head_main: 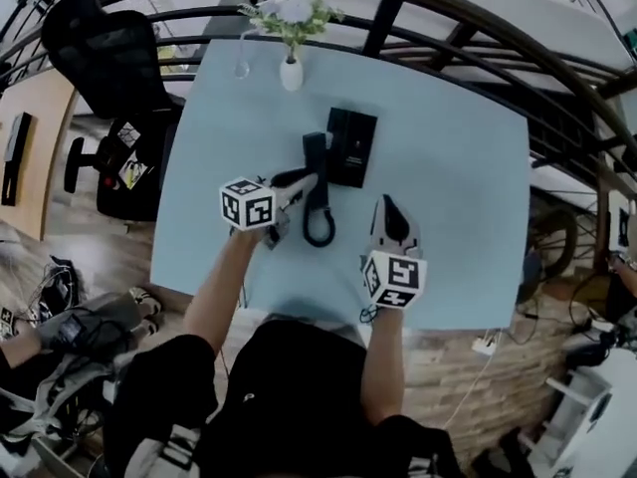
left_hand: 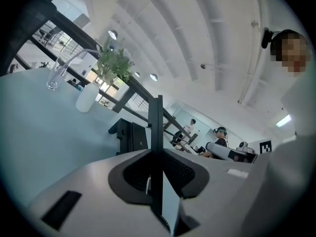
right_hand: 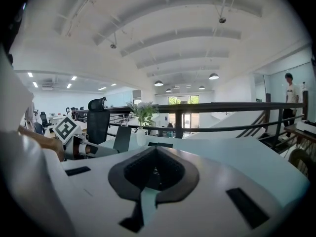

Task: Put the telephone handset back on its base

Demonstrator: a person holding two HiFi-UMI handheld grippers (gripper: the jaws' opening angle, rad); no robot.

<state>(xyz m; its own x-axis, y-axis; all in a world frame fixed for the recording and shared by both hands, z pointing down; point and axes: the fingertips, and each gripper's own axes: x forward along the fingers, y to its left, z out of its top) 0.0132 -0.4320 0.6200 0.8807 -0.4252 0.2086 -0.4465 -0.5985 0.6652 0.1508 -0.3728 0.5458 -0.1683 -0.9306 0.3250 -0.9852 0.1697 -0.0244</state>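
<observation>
The black telephone base (head_main: 351,147) lies in the middle of the light blue table (head_main: 448,187). Just to its left is the black handset (head_main: 317,167), its cord (head_main: 318,229) looping toward me. My left gripper (head_main: 302,181) reaches in from the left and is shut on the handset. In the left gripper view the handset (left_hand: 155,127) stands as a thin dark edge between the jaws, with the base (left_hand: 129,137) behind it. My right gripper (head_main: 394,210) is to the right of the cord and nearer me than the base, shut with nothing in it.
A white vase with green sprigs (head_main: 291,68) and a clear glass (head_main: 242,66) stand at the table's far edge. A black railing (head_main: 468,38) curves behind the table. An office chair (head_main: 109,58) sits at the far left.
</observation>
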